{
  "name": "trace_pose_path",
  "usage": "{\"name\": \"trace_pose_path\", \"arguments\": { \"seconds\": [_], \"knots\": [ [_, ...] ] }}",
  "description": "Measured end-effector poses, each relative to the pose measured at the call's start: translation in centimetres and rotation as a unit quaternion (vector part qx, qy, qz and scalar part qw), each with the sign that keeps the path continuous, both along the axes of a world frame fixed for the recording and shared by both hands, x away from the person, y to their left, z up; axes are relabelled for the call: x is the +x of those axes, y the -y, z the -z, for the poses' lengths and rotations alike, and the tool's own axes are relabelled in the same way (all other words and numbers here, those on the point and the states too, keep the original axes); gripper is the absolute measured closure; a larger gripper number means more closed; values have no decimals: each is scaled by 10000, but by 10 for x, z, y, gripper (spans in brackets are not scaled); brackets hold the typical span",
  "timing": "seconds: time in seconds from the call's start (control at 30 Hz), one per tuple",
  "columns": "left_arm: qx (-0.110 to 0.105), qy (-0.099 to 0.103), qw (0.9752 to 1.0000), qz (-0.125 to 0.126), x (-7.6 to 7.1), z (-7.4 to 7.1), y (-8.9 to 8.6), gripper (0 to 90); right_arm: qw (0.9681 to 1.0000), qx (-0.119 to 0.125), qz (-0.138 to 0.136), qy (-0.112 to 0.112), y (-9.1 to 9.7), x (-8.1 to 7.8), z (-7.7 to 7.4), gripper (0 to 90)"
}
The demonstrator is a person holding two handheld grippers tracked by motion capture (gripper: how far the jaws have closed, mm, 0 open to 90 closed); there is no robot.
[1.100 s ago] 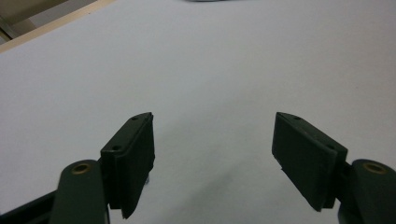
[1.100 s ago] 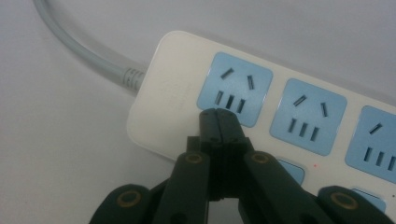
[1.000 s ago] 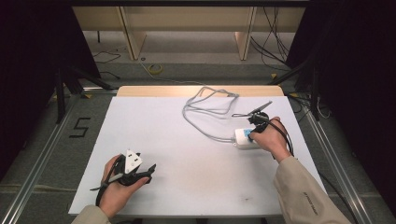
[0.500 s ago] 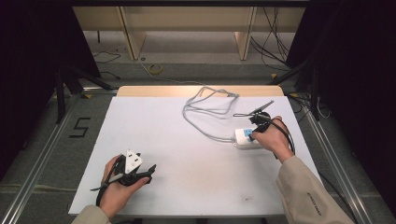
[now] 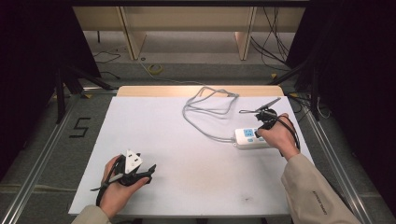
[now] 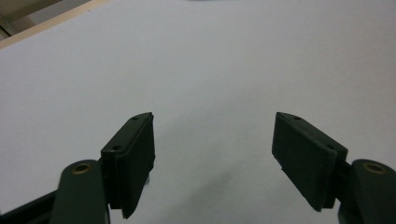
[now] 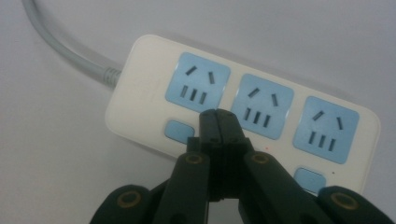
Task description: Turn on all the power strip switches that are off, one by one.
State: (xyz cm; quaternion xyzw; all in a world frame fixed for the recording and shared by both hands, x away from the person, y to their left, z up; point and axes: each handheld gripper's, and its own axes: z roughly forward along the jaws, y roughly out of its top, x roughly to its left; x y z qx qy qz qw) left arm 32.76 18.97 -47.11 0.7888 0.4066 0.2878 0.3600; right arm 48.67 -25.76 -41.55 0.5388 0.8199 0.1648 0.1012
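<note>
A white power strip (image 5: 246, 138) with three blue sockets lies at the right of the white table top (image 5: 187, 140). Its grey cable (image 5: 205, 107) loops toward the far edge. My right gripper (image 5: 259, 131) is shut, with nothing between its jaws. In the right gripper view its closed tips (image 7: 218, 116) sit over the power strip (image 7: 149, 79), between the first and second sockets and beside a blue switch button (image 7: 180, 130). Whether they touch it I cannot tell. The cable (image 7: 60, 49) leaves the strip at the upper left. My left gripper (image 5: 149, 171) rests open near the front left, its jaws (image 6: 212, 149) wide over bare table.
A wooden strip (image 5: 154, 91) runs along the table's far edge. Metal rails (image 5: 42, 154) flank both sides. A "5" mark (image 5: 80, 127) is on the floor at left, and loose cables (image 5: 154, 69) lie on the floor beyond the table. Dark curtains close in both sides.
</note>
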Motion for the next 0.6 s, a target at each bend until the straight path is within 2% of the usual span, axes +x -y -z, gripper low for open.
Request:
{"name": "trace_pose_path", "arguments": {
  "seconds": [0.6],
  "knots": [
    [21,-6,10000,-3,0,0,0,301,9997,-61,234,12,23,1,-3,900]
  ]
}}
